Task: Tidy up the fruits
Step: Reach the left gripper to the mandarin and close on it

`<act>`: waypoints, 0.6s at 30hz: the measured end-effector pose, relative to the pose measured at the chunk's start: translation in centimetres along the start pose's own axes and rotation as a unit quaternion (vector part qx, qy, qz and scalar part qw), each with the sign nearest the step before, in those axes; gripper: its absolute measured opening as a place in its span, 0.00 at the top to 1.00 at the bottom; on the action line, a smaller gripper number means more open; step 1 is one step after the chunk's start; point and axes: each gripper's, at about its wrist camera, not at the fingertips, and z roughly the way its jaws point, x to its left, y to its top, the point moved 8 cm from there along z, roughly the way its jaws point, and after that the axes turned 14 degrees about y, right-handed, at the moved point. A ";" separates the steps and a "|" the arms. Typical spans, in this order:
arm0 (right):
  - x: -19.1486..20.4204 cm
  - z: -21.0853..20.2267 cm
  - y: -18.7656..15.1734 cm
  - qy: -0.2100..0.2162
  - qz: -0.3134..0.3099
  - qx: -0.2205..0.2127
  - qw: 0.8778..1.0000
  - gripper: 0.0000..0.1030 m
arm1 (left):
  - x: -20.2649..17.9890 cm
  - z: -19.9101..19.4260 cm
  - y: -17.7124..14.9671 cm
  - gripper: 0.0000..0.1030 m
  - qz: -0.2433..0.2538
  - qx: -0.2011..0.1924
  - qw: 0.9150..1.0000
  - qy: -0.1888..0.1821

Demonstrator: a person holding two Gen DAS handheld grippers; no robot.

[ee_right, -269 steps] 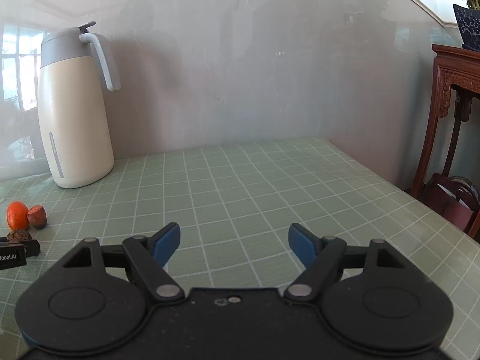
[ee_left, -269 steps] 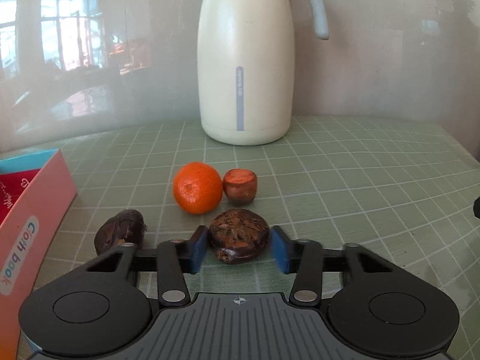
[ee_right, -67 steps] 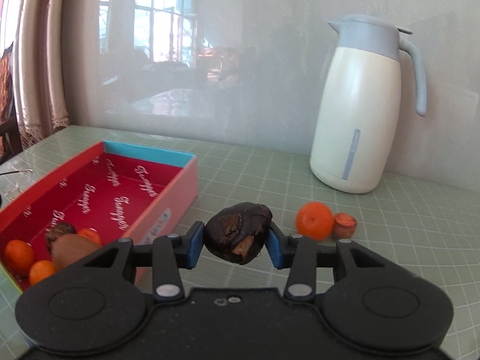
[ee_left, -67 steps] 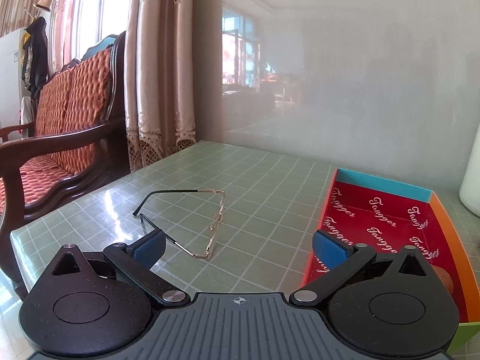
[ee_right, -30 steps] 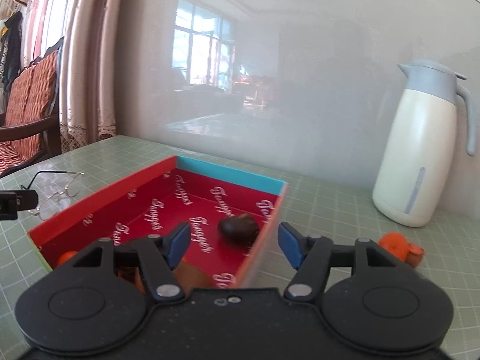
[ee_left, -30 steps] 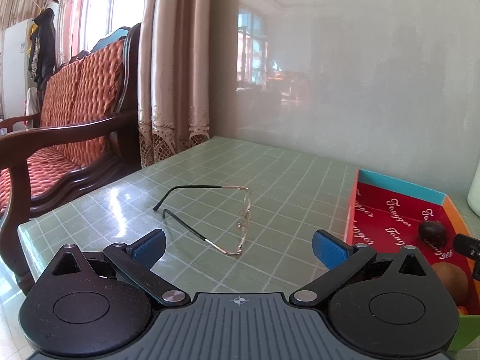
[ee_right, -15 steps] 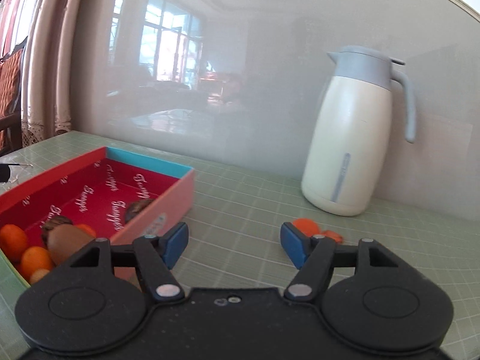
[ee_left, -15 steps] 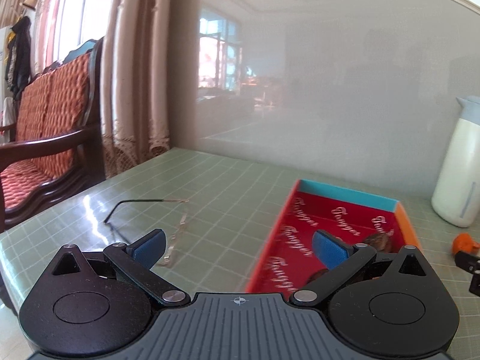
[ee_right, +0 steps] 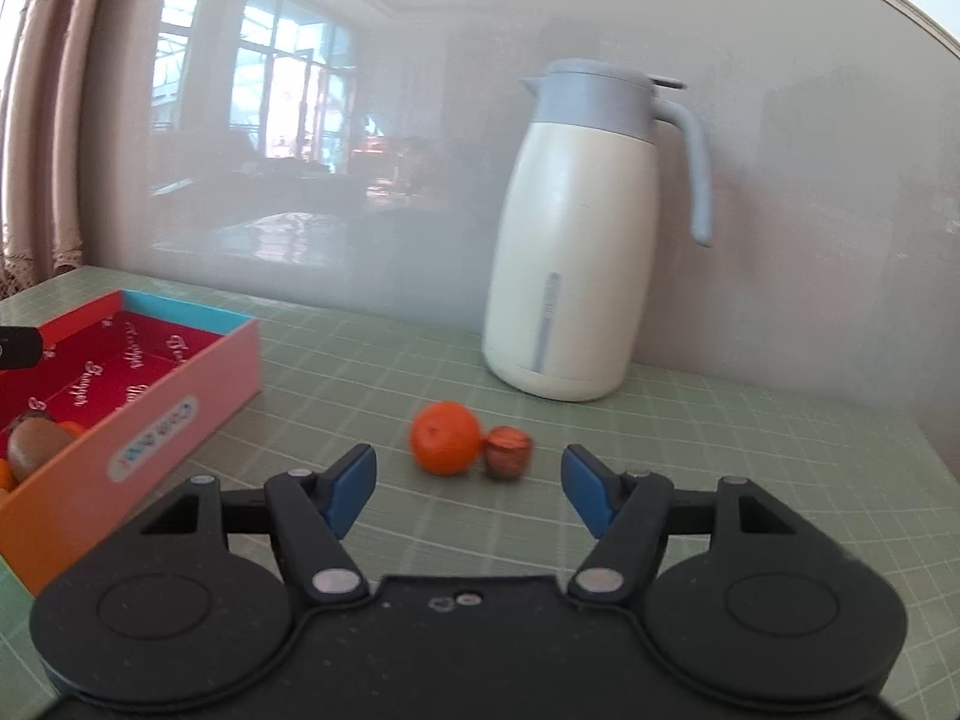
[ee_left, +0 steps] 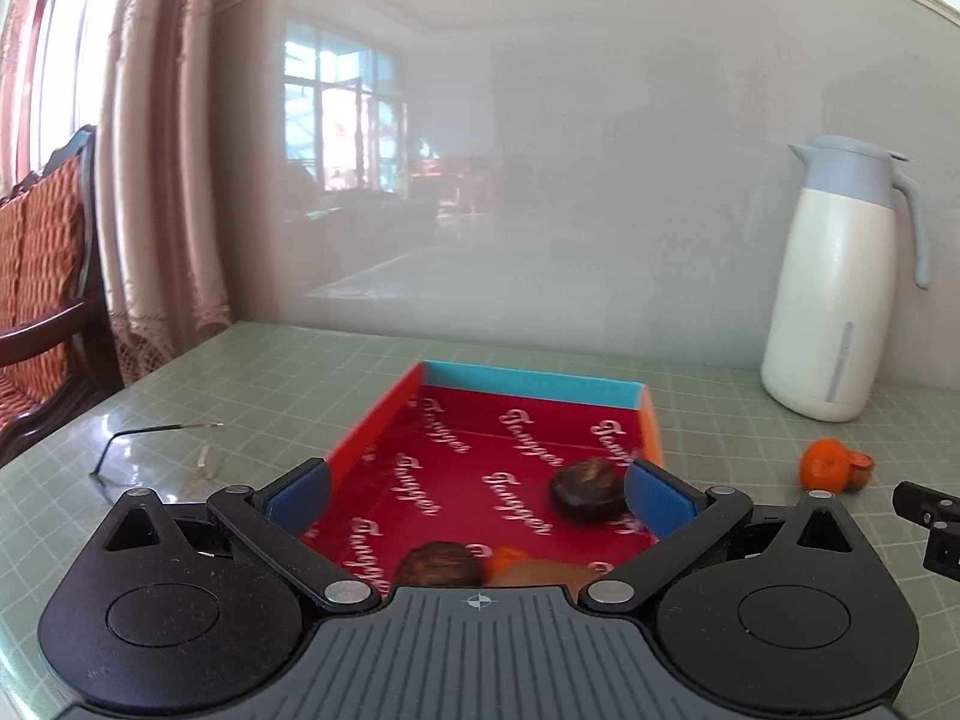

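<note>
My left gripper hangs with its blue-padded fingers spread wide and holding nothing, framing the near end of a shallow cardboard box whose glossy red floor carries white script lettering, with a turquoise far wall and an orange right wall. Inside, a dark, wrinkled round fruit lies near the right wall, just beside my right-hand pad; at the near edge a brown, rough-skinned fruit, a sliver of small orange and a smooth tan-brown fruit sit close together, partly hidden behind the gripper body. My right gripper is likewise spread apart and empty, hovering over the pale green, grid-patterned tablecloth. Just beyond its fingers, on the cloth, a round bright tangerine touches a smaller reddish-brown fruit with a flat cut top on its right. Farther back stands a tall cream jug with a grey-blue lid and curved handle, against a hazy reflective wall. The box's pink outer side bears an oval label, too blurred to read, at left in the right wrist view. Thin wire-framed spectacles lie on the cloth left of the box, with a wooden chair upholstered in patterned red beyond.
</note>
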 end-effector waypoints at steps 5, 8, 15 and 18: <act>-3.0 -1.3 -0.7 -0.021 0.013 0.000 1.000 0.34 | -3.2 -0.9 -0.1 0.00 0.014 -0.003 1.000 -0.018; -4.4 -2.0 -1.1 -0.031 0.023 0.001 0.999 0.34 | -4.9 -1.5 -0.3 0.00 0.023 -0.004 0.999 -0.028; -7.2 -3.1 -2.0 -0.051 0.034 0.002 0.998 0.34 | -8.1 -2.3 -0.9 0.00 0.041 -0.007 0.998 -0.047; -8.7 -3.7 -2.4 -0.066 0.040 0.000 0.997 0.34 | -9.5 -2.3 -0.9 0.00 0.041 -0.010 0.997 -0.060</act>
